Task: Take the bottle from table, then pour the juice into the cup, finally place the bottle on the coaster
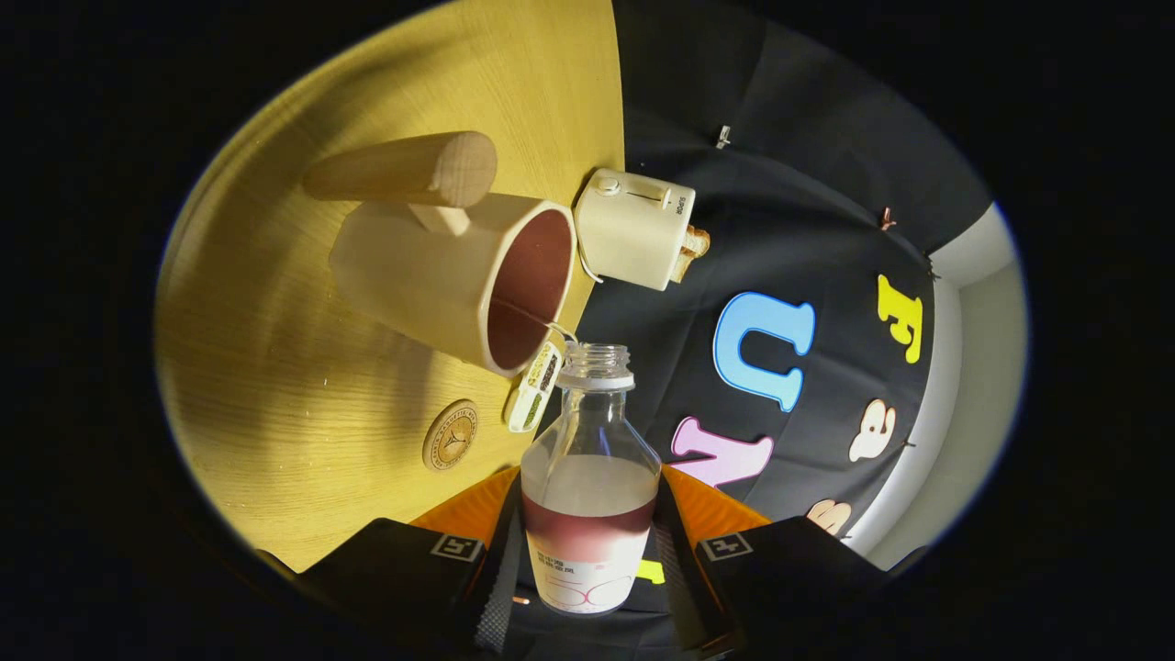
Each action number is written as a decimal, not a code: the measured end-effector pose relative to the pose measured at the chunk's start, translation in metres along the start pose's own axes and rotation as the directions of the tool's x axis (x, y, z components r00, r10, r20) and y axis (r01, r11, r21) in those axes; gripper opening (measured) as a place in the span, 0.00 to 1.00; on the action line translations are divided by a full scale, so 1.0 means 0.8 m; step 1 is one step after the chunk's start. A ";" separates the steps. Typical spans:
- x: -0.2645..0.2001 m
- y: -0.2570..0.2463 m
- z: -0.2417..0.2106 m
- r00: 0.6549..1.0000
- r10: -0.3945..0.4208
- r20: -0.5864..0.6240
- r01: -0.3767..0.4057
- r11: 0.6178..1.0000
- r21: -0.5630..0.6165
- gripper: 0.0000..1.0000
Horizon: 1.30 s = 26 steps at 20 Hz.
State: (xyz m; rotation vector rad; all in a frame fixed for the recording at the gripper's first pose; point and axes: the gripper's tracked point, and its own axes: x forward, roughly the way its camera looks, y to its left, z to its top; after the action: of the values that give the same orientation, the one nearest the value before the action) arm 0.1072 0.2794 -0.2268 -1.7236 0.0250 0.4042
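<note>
toaster [633,227] with bread | wooden table [275,386] | tea-bag tag [537,387] by cup rim

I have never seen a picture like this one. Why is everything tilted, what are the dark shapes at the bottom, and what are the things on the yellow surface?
This is one picture, taken by a wide-angle camera that rides on hand-held tongs. A person holds the tongs; there is no robot arm. The dark shapes at the bottom are the two fingers, and both press on a bottle with no cap that holds some dark juice. The tongs are rolled sideways, so the wooden table looks tipped. On it stand a cream cup with a wooden handle, its open mouth near the bottle's neck, a toaster with bread in it, and a round coaster. A small tag hangs by the cup. No juice is seen flowing.
</note>
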 end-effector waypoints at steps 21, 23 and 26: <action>0.001 -0.008 0.009 0.998 -0.045 0.046 0.050 0.991 -0.125 0.70; 0.001 -0.007 0.012 0.997 -0.048 0.064 0.057 0.987 -0.148 0.70; -0.001 -0.007 0.017 0.995 -0.052 0.082 0.066 0.983 -0.174 0.70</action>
State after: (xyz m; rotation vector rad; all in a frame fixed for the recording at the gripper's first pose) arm 0.1049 0.2932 -0.2228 -1.8774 -0.1210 0.4392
